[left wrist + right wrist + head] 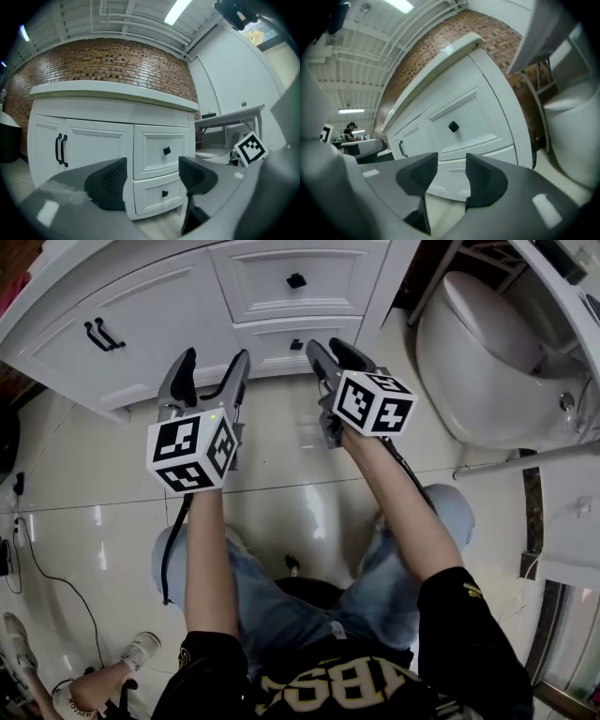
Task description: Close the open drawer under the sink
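The white vanity cabinet (141, 296) has two drawers with black knobs at its right end. The lower drawer (272, 341) (161, 193) has its front in line with the upper drawer (296, 280) (164, 151); I see no gap around it. My left gripper (214, 360) (152, 180) hovers in front of the cabinet, open and empty, pointing at the drawers. My right gripper (328, 346) (451, 176) is just short of the lower drawer (506, 157), its jaws a narrow gap apart with nothing between them. Neither gripper touches the cabinet.
Double doors with black bar handles (103, 334) sit left of the drawers. A white toilet (487, 362) stands close on the right, with a metal rack (473, 263) behind it. The floor is glossy tile (84, 521). A person's feet (141, 648) stand at the lower left.
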A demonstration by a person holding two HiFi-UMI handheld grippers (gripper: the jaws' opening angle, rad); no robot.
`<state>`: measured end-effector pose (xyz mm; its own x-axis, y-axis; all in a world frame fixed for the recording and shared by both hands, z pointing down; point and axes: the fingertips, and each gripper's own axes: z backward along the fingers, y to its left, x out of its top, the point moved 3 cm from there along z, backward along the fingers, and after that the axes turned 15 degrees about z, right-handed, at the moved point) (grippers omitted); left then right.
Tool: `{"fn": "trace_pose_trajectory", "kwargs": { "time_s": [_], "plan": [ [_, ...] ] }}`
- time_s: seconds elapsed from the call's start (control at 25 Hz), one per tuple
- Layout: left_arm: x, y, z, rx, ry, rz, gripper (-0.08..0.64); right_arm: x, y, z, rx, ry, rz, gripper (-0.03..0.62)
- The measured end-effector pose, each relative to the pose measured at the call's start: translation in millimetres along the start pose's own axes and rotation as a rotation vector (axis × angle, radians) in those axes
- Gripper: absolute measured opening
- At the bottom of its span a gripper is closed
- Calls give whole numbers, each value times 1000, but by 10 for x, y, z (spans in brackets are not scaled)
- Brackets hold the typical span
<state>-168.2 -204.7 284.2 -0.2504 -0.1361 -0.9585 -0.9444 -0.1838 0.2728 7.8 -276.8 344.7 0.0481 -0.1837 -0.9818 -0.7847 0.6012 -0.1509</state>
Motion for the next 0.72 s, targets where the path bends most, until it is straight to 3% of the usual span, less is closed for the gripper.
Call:
{"fn": "trace_pose_trajectory", "kwargs": {
  "time_s": [0.16,0.36,0.52,0.72],
  "plan": [
    [36,-223,266,-15,-22,-7,348,308,158,465,-17,-67,146,212],
    [100,-550,659,-49,-53,-47,348,489,408,942,-47,-113,209,281],
    [121,-648,910,-50,-79,-67,348,514,448,1329,-135,-114,295,316],
    [64,-805,1067,-70,-68,-62,348,583,442,1677,-221,-116,326,328]
  ]
}}
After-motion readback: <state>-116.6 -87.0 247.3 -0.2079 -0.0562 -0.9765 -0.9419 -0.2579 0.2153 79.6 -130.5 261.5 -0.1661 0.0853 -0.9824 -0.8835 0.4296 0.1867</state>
